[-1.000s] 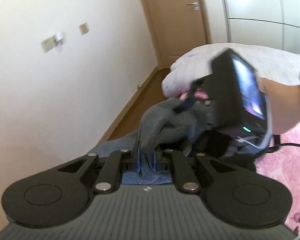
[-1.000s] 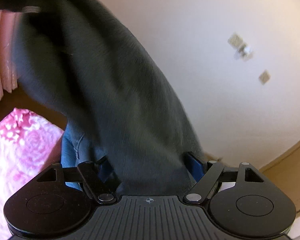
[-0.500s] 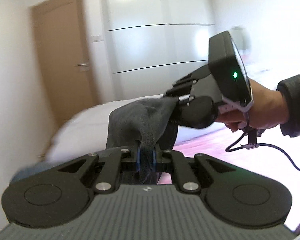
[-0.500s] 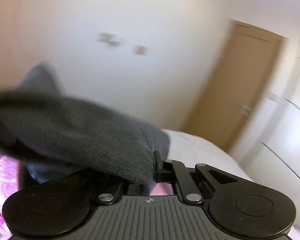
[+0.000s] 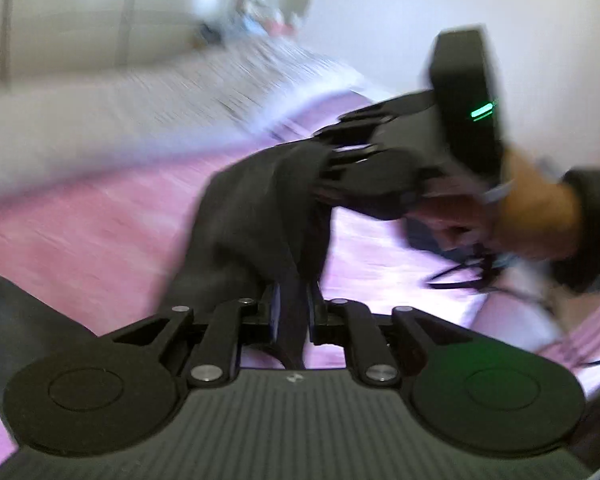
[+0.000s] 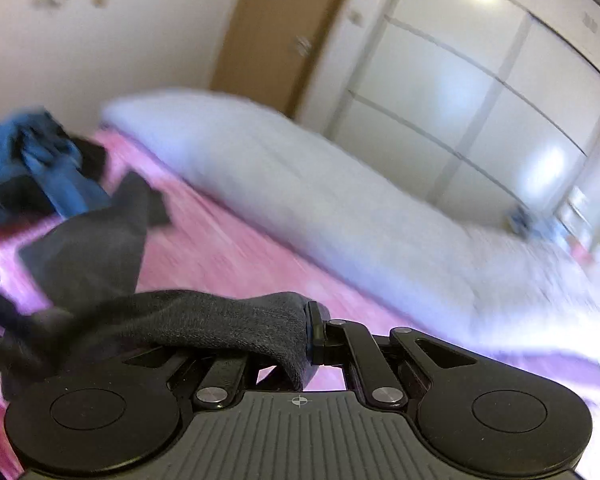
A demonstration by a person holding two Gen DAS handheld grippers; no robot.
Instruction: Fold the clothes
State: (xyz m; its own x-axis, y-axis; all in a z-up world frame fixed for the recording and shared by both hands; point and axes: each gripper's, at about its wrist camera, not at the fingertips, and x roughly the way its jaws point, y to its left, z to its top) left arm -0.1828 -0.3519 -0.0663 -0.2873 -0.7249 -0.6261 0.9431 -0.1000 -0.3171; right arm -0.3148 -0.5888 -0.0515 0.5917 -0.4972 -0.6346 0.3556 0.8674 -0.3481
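Between both clamped claws [image 5: 292, 312], dark garment [image 5: 260, 208]

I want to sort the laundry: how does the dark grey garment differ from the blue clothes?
The dark grey garment is held up over the pink bedspread; the blue clothes lie crumpled on it. The garment is pinched by the left hand-held gripper and the right hand-held gripper; nothing grips the blue clothes. Both are unfolded.
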